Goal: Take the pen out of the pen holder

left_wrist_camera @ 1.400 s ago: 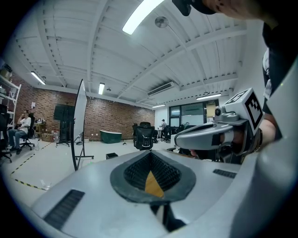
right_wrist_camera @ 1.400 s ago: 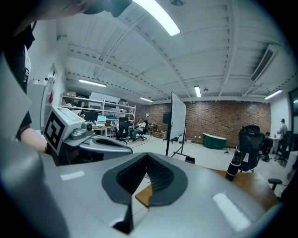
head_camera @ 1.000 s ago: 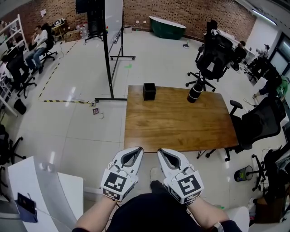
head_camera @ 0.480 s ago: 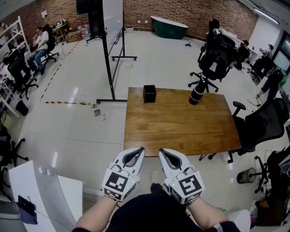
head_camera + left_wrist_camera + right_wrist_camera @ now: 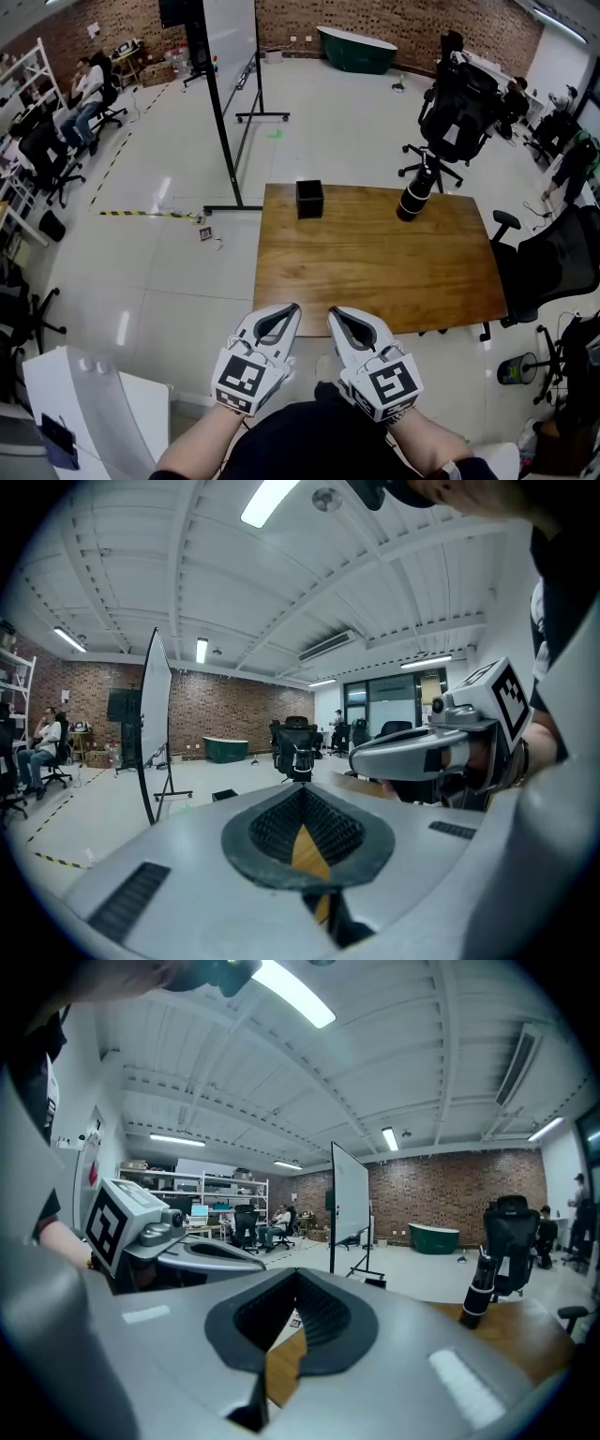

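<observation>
A small black square pen holder [image 5: 309, 199] stands at the far left edge of the wooden table [image 5: 375, 272]; it also shows as a dark box in the left gripper view [image 5: 224, 795]. I cannot make out a pen in it from here. My left gripper [image 5: 289, 307] and right gripper [image 5: 334, 311] hang side by side in front of my body, short of the table's near edge and far from the holder. Both are shut with nothing between their jaws. Each gripper view shows its own closed tips [image 5: 303, 789] [image 5: 296, 1275] and the other gripper beside it.
A black cylinder [image 5: 415, 195] stands at the table's far right edge, also in the right gripper view [image 5: 477, 1299]. Black office chairs [image 5: 553, 262] crowd the table's right side. A whiteboard on a wheeled stand [image 5: 230, 103] is beyond the left. A white counter [image 5: 94, 403] lies at my left.
The table has drawn closer to me and its near edge sits lower in the head view. Both grippers keep their place before my body, still shut.
</observation>
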A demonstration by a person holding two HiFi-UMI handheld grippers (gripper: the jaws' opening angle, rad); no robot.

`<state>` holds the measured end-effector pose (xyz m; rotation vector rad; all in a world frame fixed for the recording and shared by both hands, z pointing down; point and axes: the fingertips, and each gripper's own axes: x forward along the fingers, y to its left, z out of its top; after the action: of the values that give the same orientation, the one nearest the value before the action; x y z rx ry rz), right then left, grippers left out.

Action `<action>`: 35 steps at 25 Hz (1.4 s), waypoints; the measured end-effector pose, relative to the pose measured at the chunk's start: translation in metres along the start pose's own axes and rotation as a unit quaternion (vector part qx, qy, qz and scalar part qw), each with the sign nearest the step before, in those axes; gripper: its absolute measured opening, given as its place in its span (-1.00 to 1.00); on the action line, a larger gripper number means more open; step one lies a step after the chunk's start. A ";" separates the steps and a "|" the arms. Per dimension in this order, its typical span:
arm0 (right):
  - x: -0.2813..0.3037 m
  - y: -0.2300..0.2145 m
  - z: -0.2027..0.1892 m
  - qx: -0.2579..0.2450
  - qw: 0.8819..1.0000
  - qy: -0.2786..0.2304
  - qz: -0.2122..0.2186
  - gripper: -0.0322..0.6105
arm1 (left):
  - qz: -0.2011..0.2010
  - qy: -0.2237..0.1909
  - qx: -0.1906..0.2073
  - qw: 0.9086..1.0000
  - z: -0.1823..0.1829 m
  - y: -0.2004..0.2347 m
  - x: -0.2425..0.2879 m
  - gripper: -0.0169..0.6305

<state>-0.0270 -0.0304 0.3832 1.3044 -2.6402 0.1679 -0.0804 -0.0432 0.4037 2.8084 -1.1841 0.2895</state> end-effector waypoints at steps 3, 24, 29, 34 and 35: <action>0.010 -0.020 -0.001 0.006 1.000 0.000 0.003 -0.90 | 0.002 0.011 -0.006 1.000 0.000 0.006 0.020 -0.93; 0.090 -0.146 -0.008 0.032 0.998 0.023 0.054 -0.89 | 0.049 0.055 -0.028 0.997 0.003 0.058 0.153 -0.93; 0.105 -0.173 -0.013 0.035 0.997 0.027 0.064 -0.89 | 0.059 0.059 -0.024 0.996 0.002 0.067 0.182 -0.93; 0.118 -0.194 -0.016 0.032 0.997 0.032 0.070 -0.89 | 0.067 0.066 -0.025 0.995 0.001 0.073 0.204 -0.93; 0.121 -0.197 -0.016 0.032 0.997 0.033 0.069 -0.89 | 0.068 0.067 -0.026 0.995 0.001 0.074 0.207 -0.93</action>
<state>0.0598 -0.2406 0.4286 1.1129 -2.6895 0.3126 0.0084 -0.2402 0.4455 2.6235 -1.3325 0.4433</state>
